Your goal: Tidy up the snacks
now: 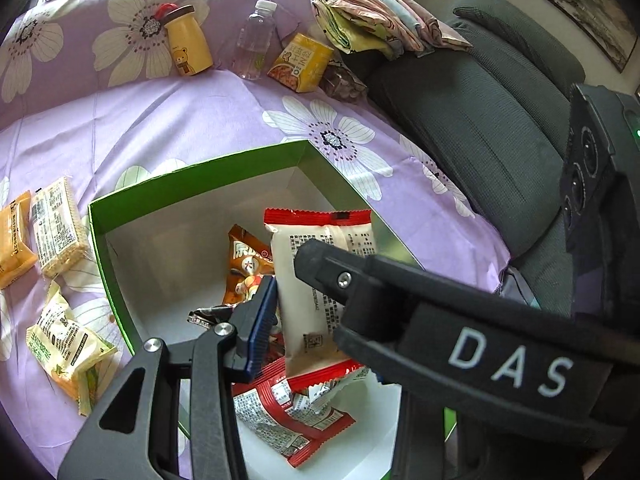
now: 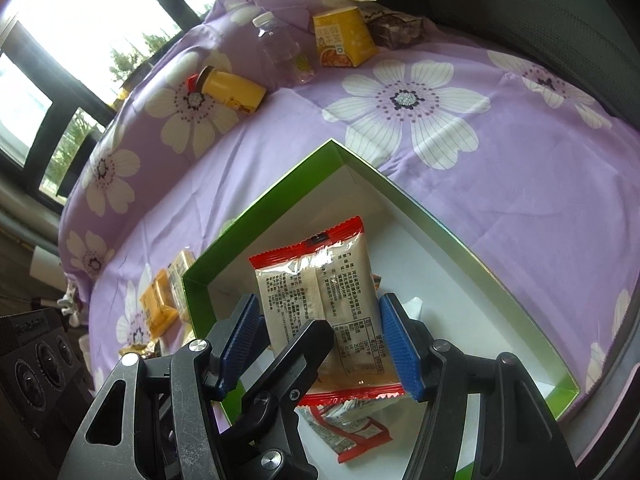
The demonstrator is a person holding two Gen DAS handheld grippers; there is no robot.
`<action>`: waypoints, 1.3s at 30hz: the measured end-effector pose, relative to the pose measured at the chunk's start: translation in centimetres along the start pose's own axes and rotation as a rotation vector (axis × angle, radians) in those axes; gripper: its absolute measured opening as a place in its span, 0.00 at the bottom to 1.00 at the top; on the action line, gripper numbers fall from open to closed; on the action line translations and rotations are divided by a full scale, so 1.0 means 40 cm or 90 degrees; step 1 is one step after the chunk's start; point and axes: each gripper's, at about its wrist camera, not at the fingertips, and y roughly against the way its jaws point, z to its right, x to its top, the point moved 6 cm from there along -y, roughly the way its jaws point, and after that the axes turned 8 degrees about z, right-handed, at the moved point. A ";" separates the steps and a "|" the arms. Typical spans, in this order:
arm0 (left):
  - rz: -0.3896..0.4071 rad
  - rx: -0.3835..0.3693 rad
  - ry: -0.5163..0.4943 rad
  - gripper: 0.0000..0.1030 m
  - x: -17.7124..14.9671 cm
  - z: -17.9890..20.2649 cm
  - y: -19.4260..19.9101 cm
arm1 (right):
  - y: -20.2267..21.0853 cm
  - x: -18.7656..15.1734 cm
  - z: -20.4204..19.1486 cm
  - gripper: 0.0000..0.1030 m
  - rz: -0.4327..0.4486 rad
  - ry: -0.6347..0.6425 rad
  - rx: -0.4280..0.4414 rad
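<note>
Both tools hanging over green box on purple bed, right tool gripping red-edged packet, left tool pinching the same packet's side.

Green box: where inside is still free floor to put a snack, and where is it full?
The green box has bare white floor along its far walls and far corner. It is crowded near the grippers, where the red packets and the orange packet pile under the held beige packet.
</note>
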 end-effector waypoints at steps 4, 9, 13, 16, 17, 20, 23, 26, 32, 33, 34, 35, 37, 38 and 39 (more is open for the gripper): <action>-0.009 0.016 0.012 0.38 -0.010 -0.007 -0.019 | -0.028 -0.007 0.020 0.63 -0.026 -0.036 0.008; -0.017 0.000 0.025 0.39 -0.016 0.000 -0.035 | -0.033 -0.010 0.040 0.63 -0.029 -0.047 -0.016; -0.029 0.009 0.029 0.38 -0.021 -0.003 -0.046 | -0.042 -0.010 0.054 0.63 -0.035 -0.062 -0.015; -0.030 0.008 0.033 0.38 -0.025 -0.005 -0.048 | -0.051 -0.012 0.062 0.63 -0.045 -0.073 -0.014; -0.031 0.006 0.035 0.39 -0.025 -0.006 -0.049 | -0.052 -0.012 0.063 0.63 -0.044 -0.071 -0.019; -0.030 0.006 0.037 0.41 -0.026 -0.009 -0.045 | -0.050 -0.012 0.063 0.63 -0.041 -0.065 -0.033; -0.023 0.010 0.030 0.51 -0.023 -0.012 -0.032 | -0.043 -0.010 0.060 0.63 -0.032 -0.059 -0.038; -0.010 0.024 0.014 0.54 -0.019 -0.017 -0.007 | -0.030 -0.004 0.057 0.65 -0.017 -0.059 -0.037; 0.039 0.033 0.015 0.67 -0.003 -0.059 0.093 | 0.000 0.012 0.052 0.69 0.027 -0.055 -0.047; 0.045 0.038 0.017 0.67 -0.001 -0.071 0.114 | 0.002 0.013 0.051 0.69 0.031 -0.053 -0.051; 0.049 0.046 0.017 0.67 0.002 -0.083 0.137 | 0.004 0.015 0.049 0.69 0.034 -0.050 -0.054; 0.054 0.054 0.014 0.67 0.005 -0.095 0.161 | 0.006 0.015 0.046 0.69 0.036 -0.047 -0.055; 0.073 0.072 0.012 0.70 0.008 -0.124 0.217 | 0.011 0.016 0.035 0.70 0.043 -0.041 -0.051; 0.082 0.080 0.012 0.75 0.008 -0.140 0.246 | 0.014 0.015 0.026 0.73 0.047 -0.035 -0.047; 0.093 0.089 0.011 0.78 0.009 -0.157 0.275 | 0.017 0.015 0.015 0.75 0.052 -0.027 -0.040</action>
